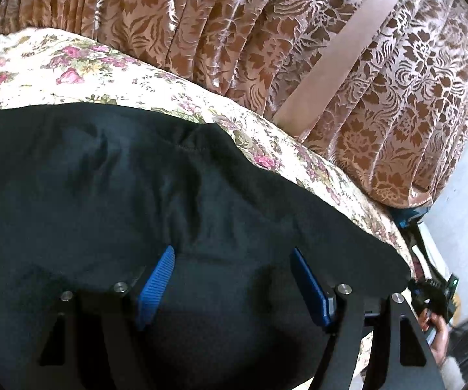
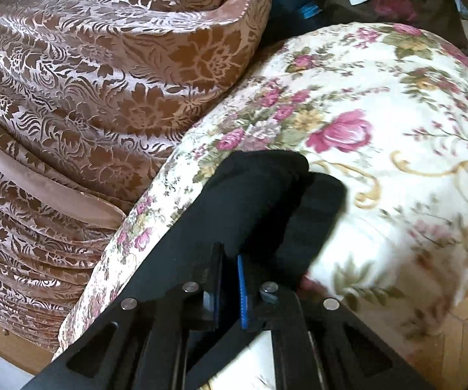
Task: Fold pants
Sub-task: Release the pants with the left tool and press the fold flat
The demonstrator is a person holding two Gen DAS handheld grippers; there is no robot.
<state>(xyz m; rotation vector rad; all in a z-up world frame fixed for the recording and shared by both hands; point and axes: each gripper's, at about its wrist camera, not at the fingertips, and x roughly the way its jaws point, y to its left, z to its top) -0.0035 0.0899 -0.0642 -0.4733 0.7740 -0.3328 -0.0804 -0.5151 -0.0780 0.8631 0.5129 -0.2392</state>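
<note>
Left wrist view: the left hand-held gripper (image 1: 232,260), at lower centre, is hovering with blue pads spread wide over the black fabric pants (image 1: 104,195), gripping nothing. The pants are lying on a cream rose-print bedspread (image 1: 39,71).

Right wrist view: the right hand-held gripper (image 2: 230,260), at lower centre, is pinching a pants edge (image 2: 259,191). Carrying it level should be keeping the fold straight.

The pants (image 1: 110,201) are plain black, the bedspread (image 2: 380,104) is cream with pink roses (green leaves, some yellow scrolls), the curtain (image 1: 347,65) is brown-and-pinkish floral damask, and the gripper pads (image 1: 156,282) are blue.
</note>
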